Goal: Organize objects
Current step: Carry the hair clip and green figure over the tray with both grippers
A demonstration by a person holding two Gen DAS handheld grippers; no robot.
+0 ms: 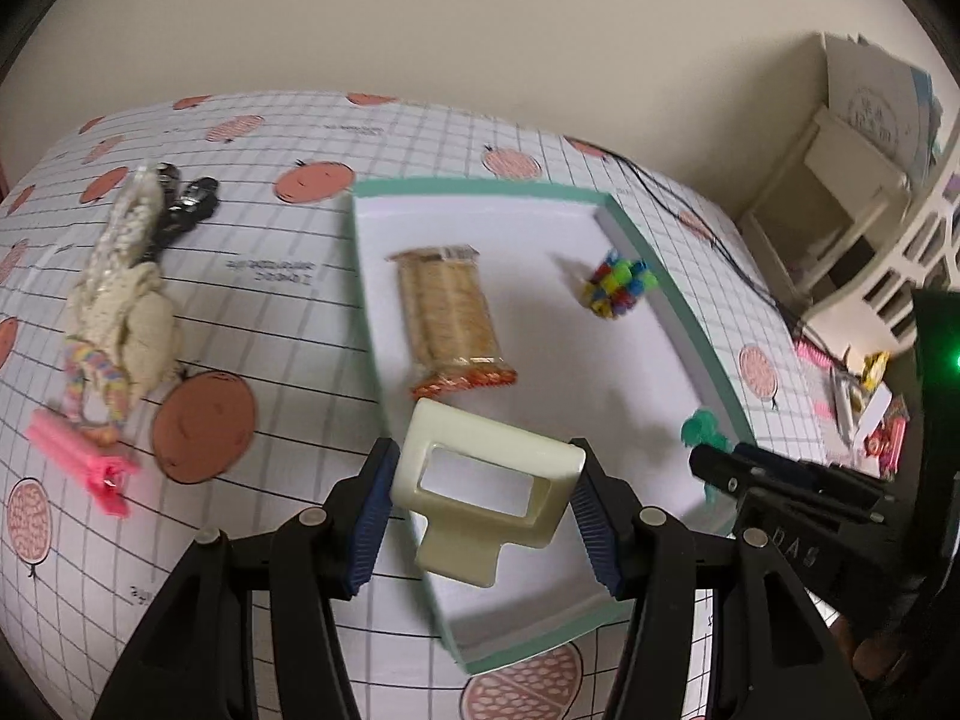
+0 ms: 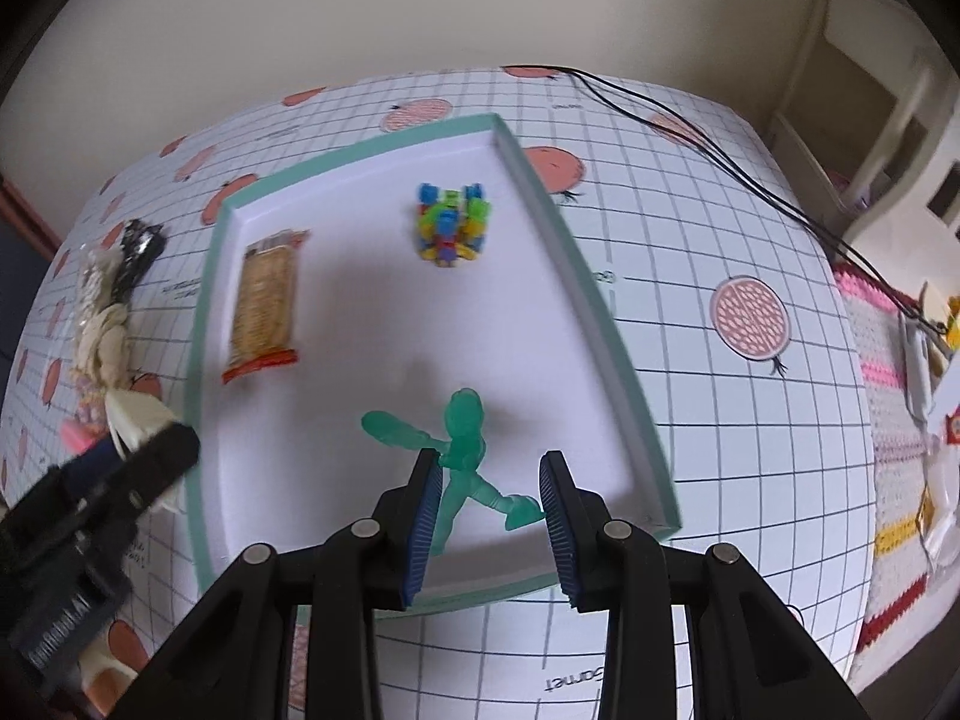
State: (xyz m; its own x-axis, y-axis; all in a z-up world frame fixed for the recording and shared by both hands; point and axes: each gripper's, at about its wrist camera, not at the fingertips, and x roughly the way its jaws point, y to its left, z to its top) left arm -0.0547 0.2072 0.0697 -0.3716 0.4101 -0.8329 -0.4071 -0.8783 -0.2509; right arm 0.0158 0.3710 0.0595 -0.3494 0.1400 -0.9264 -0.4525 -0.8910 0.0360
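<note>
A: Where do things stand?

B: The left claw (image 1: 483, 516) grips a cream plastic clip (image 1: 486, 495) by its two sides, low in the left wrist frame, over the near end of the white tray (image 1: 672, 288) with the mint-green rim. The right claw (image 2: 489, 525) is spread wide around a translucent green figure (image 2: 462, 450). One blue ribbed pad touches or overlaps a leg, the other stands clear, so it holds nothing.

A: What's already in the tray?

B: A crinkly clear-wrapped cracker pack (image 1: 450, 324) with an orange end, mid-frame, and a knobbly cluster of bright plastic blocks (image 1: 618, 288) toward the upper right.

A: And outside it?

B: On the gridded, fruit-printed counter (image 1: 288, 300) at the left: a soft beige cloth bundle (image 1: 126, 306), a pink clip (image 1: 84, 459) and something dark and shiny (image 1: 186, 204) in the upper left.

A: Risks?

B: The cream clip is smooth, hard and hollow-framed, and I'd judge it could pivot or slip between the pads. The figure's thin splayed limbs could snag a withdrawing pad and drag it along. The tray wall is low, so a nudged piece could slide out.
</note>
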